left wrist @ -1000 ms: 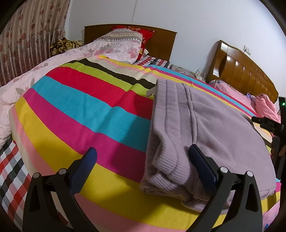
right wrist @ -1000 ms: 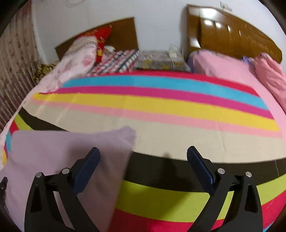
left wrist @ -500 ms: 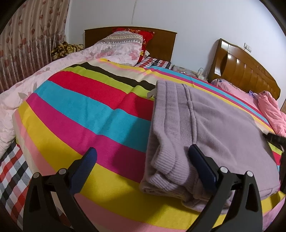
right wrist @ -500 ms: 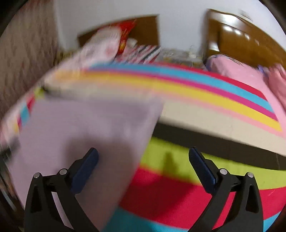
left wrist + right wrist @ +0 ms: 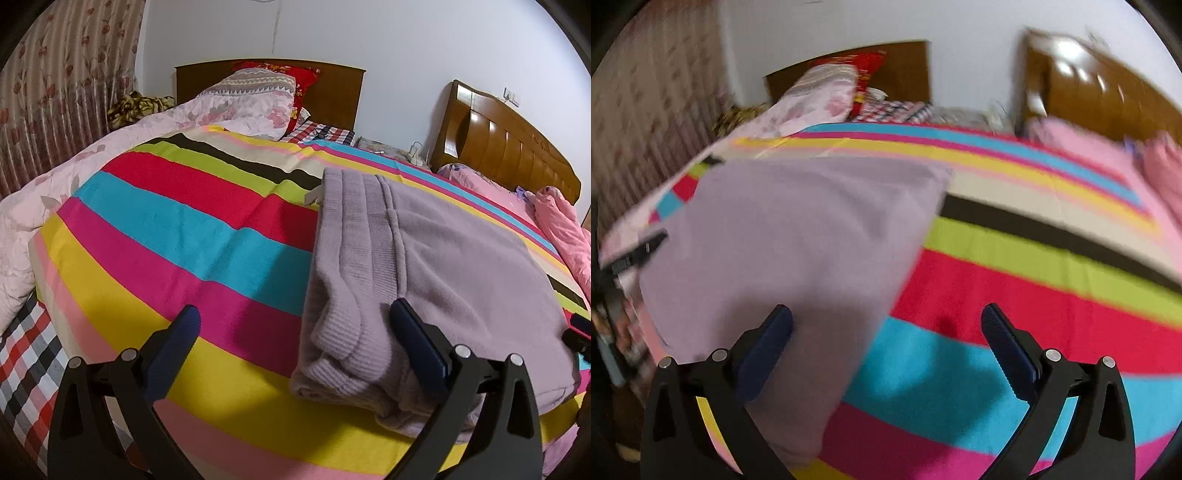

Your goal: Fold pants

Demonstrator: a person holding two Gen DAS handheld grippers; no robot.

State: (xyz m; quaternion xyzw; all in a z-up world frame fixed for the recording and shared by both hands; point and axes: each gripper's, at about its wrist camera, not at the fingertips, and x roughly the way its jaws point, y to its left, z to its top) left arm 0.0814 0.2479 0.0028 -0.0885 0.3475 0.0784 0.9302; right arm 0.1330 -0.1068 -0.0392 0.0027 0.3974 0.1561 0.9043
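On the striped blanket (image 5: pixel 177 236), folded pants (image 5: pixel 443 280) run behind left tongs (image 5: pixel 291 325).

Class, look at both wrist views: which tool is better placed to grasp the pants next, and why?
Probably the left tool: it is open, and the ribbed edge of the pants sits sharp between its fingers. The right tool, also open, shows a blurred view.

The left gripper (image 5: pixel 295 325) is built from matte black angular arms, tipped with dark blue ribbed pads (image 5: pixel 413 332); silver round screws are set along each arm. The right gripper (image 5: pixel 886 325) is made identically, with triangular cut-outs seen at lower frame.
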